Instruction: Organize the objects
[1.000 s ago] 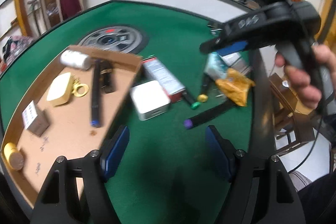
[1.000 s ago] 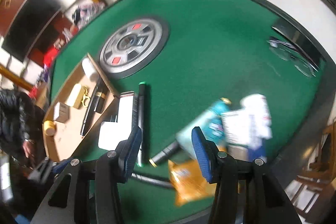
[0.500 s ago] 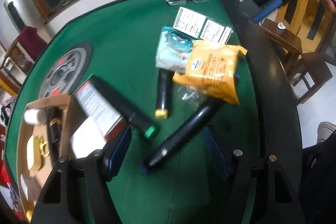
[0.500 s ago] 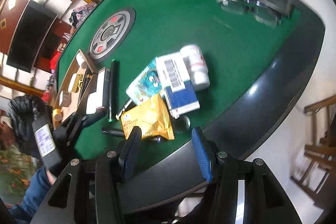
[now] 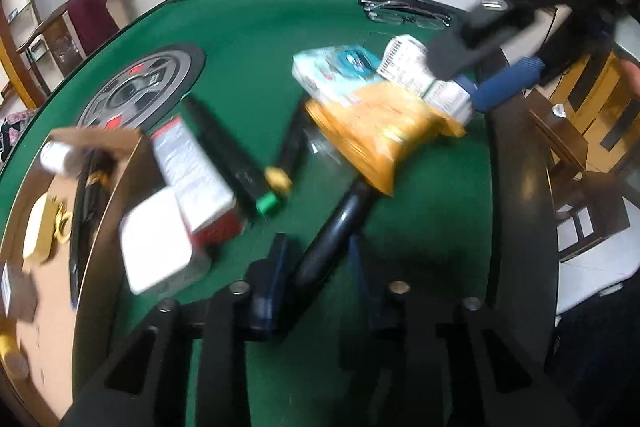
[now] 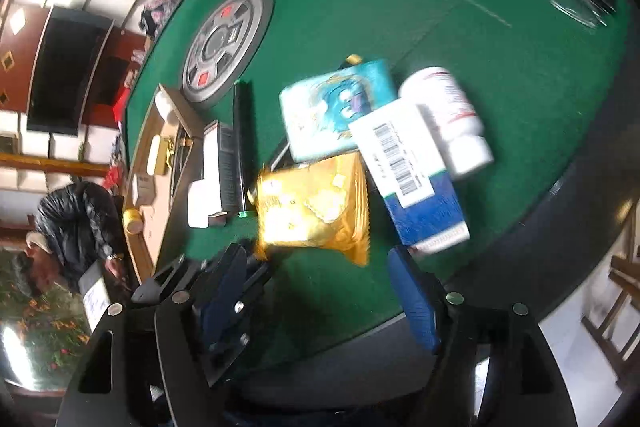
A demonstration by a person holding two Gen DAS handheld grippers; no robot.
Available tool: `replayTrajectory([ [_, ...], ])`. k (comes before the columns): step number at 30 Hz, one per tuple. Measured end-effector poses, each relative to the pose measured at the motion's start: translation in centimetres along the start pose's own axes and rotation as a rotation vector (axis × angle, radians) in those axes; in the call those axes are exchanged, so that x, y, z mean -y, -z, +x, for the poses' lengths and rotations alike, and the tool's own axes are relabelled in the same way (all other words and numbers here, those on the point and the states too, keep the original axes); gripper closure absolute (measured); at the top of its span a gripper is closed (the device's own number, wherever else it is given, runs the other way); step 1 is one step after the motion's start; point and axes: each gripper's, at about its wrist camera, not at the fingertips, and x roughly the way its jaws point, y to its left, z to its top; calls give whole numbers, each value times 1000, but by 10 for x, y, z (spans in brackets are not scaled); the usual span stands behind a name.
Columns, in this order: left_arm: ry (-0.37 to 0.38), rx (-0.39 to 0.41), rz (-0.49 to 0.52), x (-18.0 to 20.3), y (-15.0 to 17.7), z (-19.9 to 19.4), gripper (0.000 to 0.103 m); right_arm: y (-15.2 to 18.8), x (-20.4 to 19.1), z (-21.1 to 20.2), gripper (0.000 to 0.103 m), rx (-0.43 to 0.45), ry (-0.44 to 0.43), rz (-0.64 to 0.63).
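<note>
Left hand-held gripper [image 5: 316, 267] has dropped from above the cardboard tray onto the long black cylindrical marker [image 5: 336, 231] lying on the green felt desk [image 5: 248, 27], and its blue jaws, wide a moment ago, are closing with the marker's near end between them; blur hides whether the pads press it yet. That suggests the marker is the next thing to go into the shallow brown cardboard tray [image 5: 60, 291] at the lower left of the frame, where a white roll and other pens already lie. The marker's long axis runs diagonally, from lower centre of the left wrist frame up and right, its far end tucked under the crinkled yellow foil snack packet [image 5: 380, 135], so it will likely have to slide out from beneath. Right hand-held gripper [image 6: 320, 287] has sunk towards the same packet, and its jaws are opening, with nothing between them; it hangs just short of the packet's near edge in the right wrist frame.
</note>
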Motion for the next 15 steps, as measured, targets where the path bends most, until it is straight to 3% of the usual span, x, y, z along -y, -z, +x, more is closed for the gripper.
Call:
replayTrajectory([
  [7, 79, -39, -2, 9, 21, -20, 78, -5, -33, -5, 25, 35, 64, -166],
  [12, 13, -30, 16, 10, 9, -19, 55, -12, -53, -4, 25, 60, 135, -357],
  [15, -23, -59, 44, 15, 4, -6, 52, -16, -58, 10, 25, 41, 188, -429],
])
